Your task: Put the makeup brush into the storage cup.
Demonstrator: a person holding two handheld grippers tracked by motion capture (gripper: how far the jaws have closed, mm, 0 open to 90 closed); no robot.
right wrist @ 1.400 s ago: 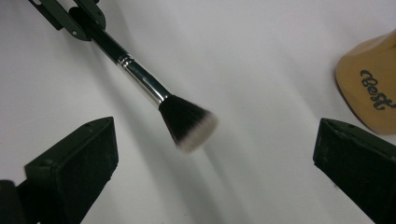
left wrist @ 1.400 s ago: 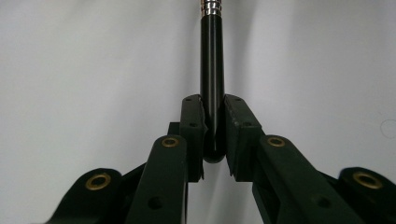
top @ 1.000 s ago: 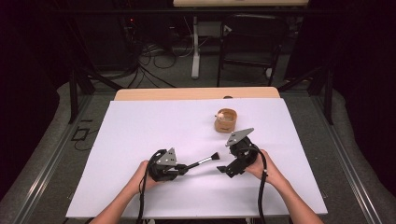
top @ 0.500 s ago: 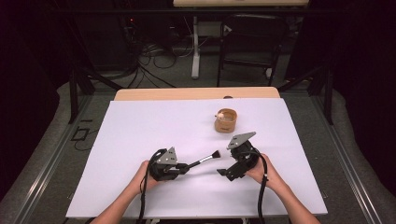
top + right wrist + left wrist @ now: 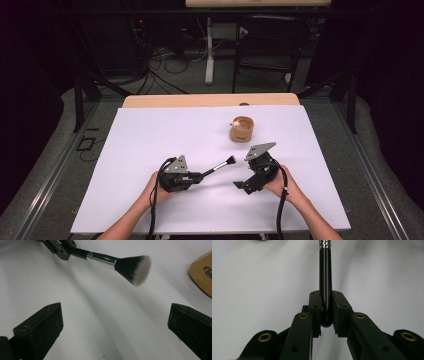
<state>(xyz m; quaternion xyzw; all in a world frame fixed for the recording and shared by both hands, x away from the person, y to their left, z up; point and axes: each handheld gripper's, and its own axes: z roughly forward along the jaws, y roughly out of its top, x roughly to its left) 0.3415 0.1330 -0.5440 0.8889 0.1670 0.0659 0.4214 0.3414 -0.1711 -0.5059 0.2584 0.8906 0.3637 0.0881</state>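
Observation:
A makeup brush with a black handle [image 5: 325, 277], a silver ferrule and dark, pale-tipped bristles [image 5: 133, 268] is held just above the white table top [image 5: 150, 145]. My left gripper [image 5: 199, 175] [image 5: 326, 297] is shut on the handle's end, and the brush [image 5: 220, 166] points up and to the right. To its right, my right gripper [image 5: 243, 186] [image 5: 115, 311] is open wide with nothing between its jaws, and it faces the bristles from a short way off. A small round wooden container [image 5: 241, 129] [image 5: 203, 273] stands farther back.
The white sheet covers most of a wooden table whose bare far edge [image 5: 210, 100] shows. Beyond it are a table leg, cables and a chair [image 5: 265, 45] on the dark floor. A cable trails from each gripper toward the person.
The right gripper has drifted slightly to the right and toward the person. The left gripper and the brush have hardly moved.

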